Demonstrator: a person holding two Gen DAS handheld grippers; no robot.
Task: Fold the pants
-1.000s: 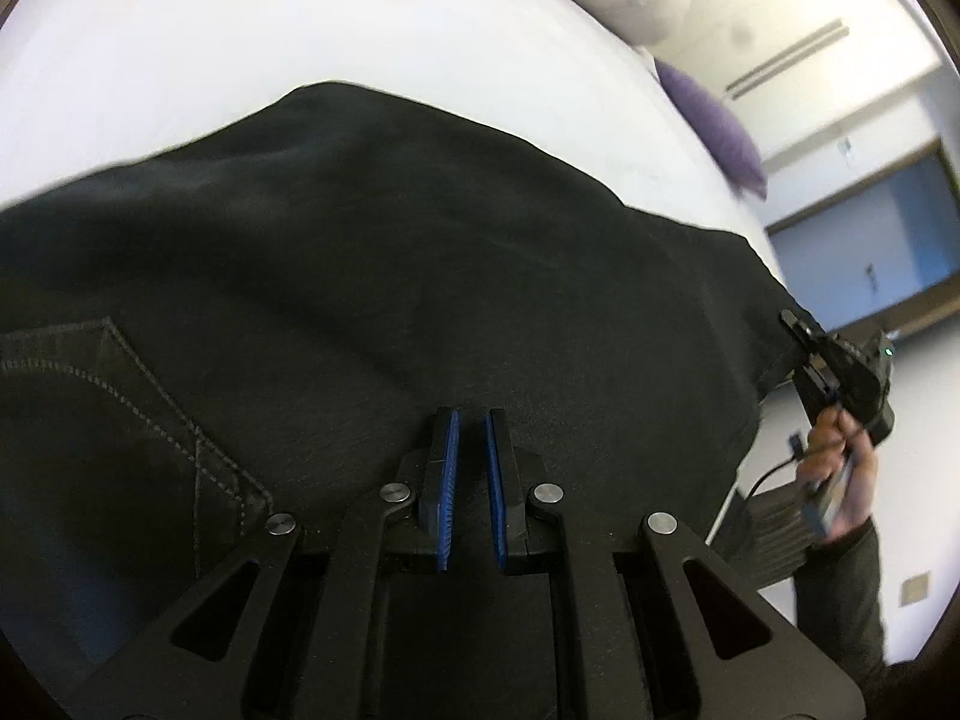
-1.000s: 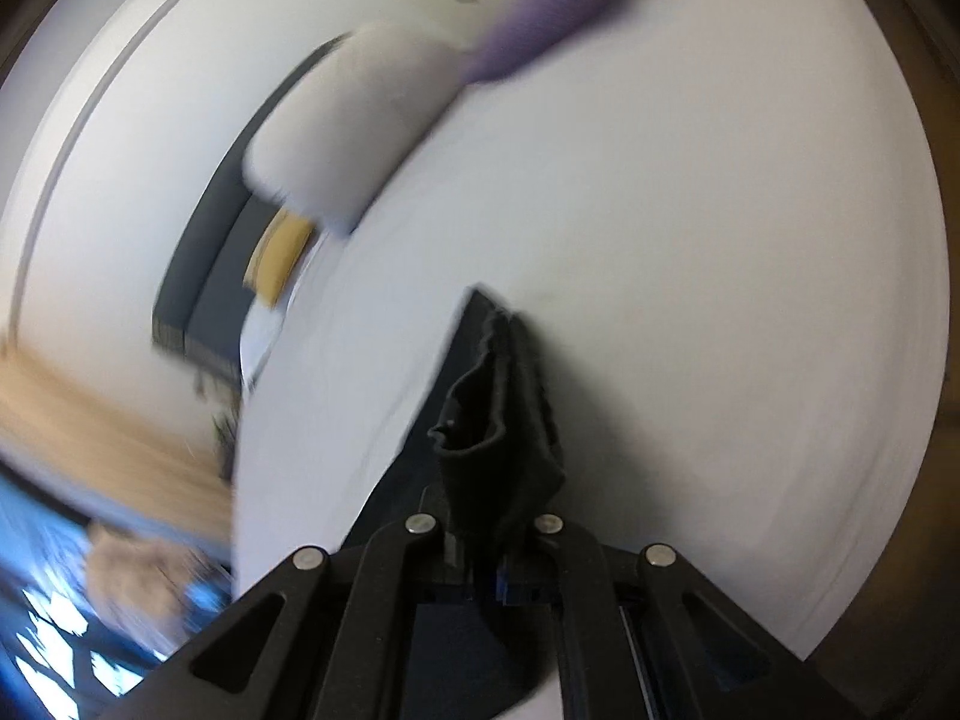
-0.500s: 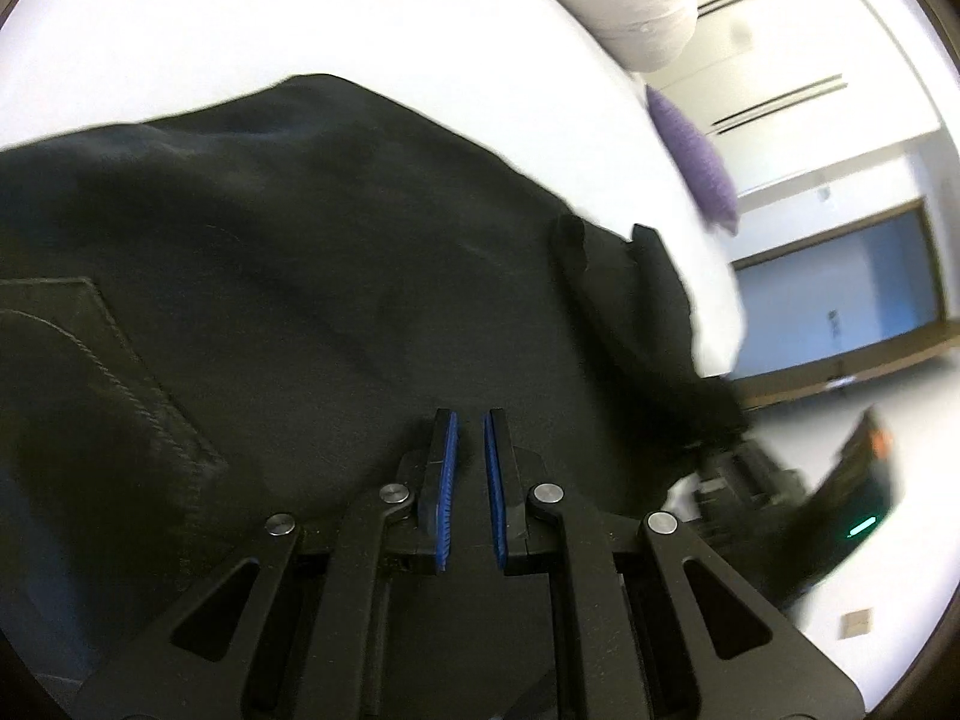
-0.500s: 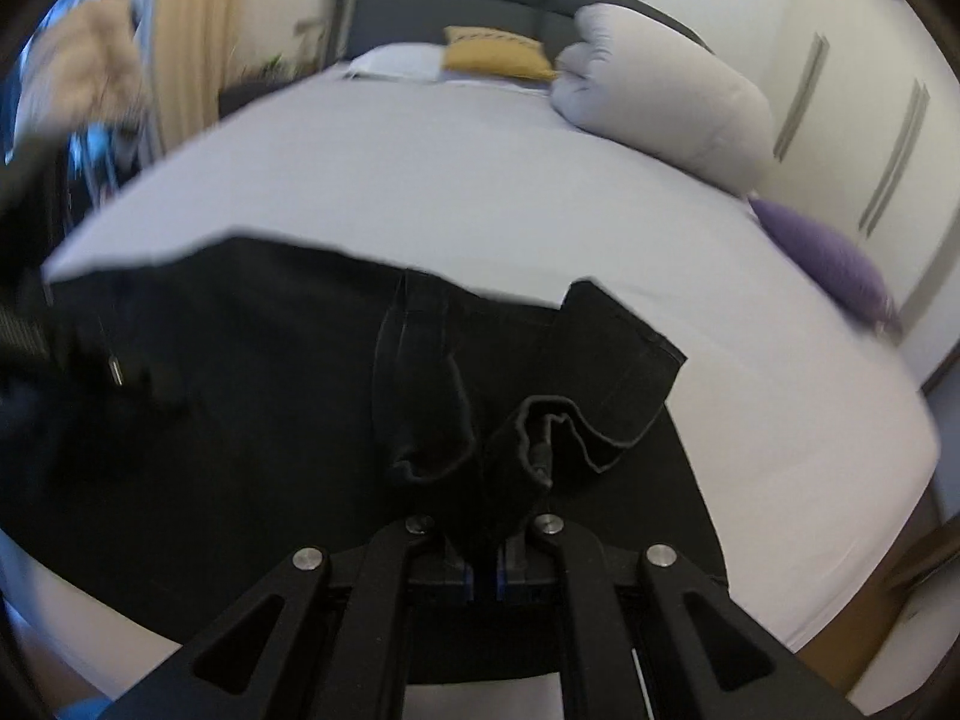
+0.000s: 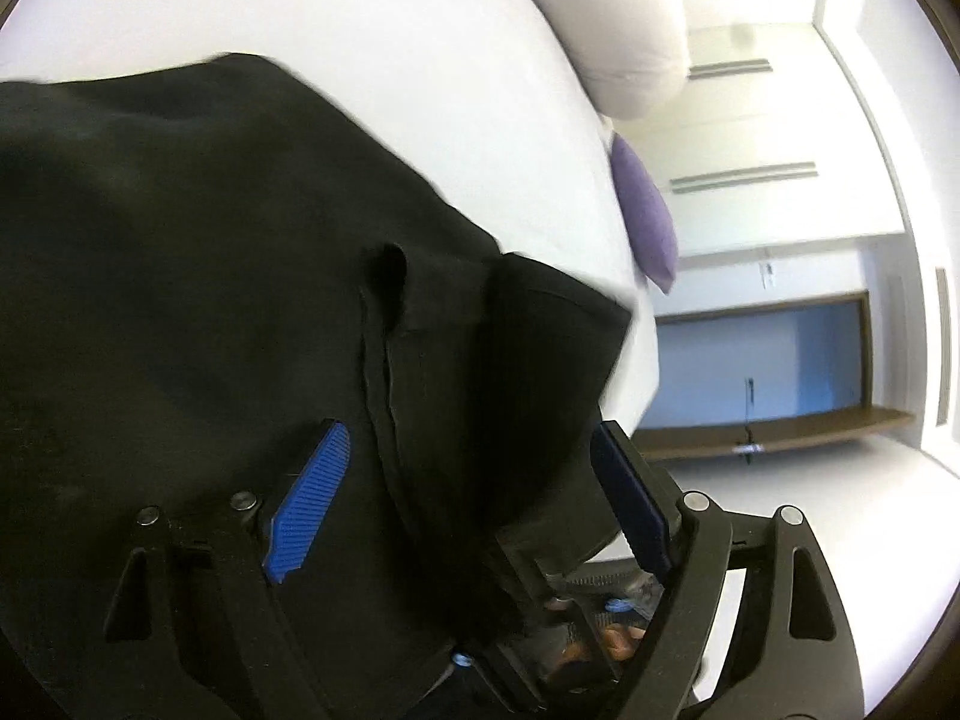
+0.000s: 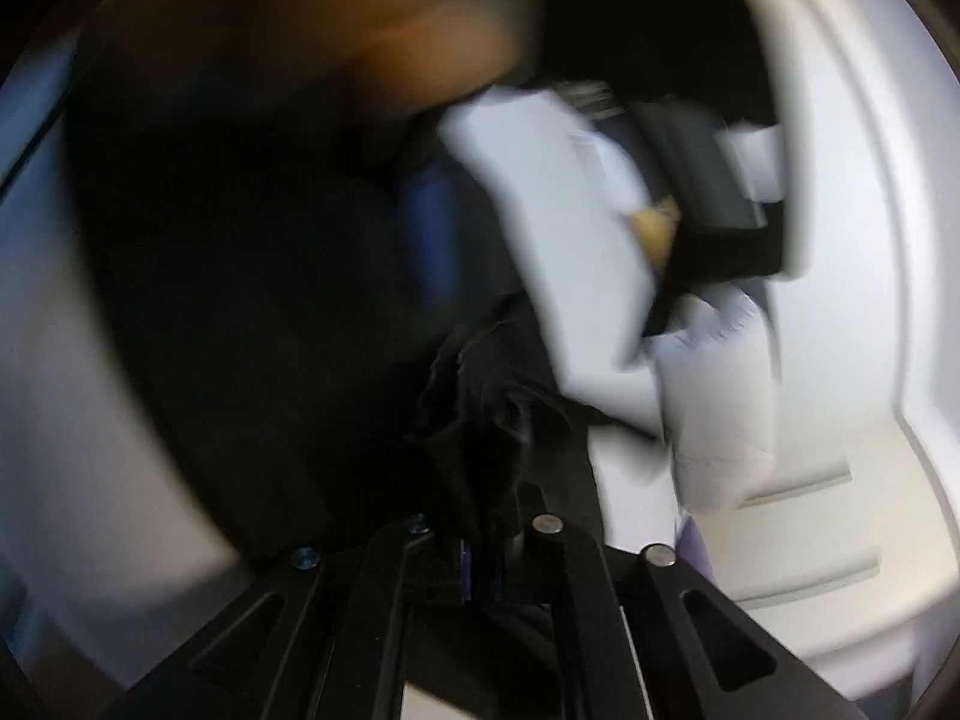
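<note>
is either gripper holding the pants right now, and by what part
The right gripper is shut on a bunched hem end of the black pants. The left gripper has just opened wide and holds nothing; the cloth lies between its pads unpinched.

Plenty of open bed (image 5: 420, 60) past the pants (image 5: 180, 270); a white pillow (image 5: 624, 30) and purple cushion (image 5: 648, 216) block the far edge.

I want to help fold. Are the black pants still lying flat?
No, partly folded. One end of the black pants is doubled back over the rest on the white bed, with bunched cloth pinched in the right gripper.
</note>
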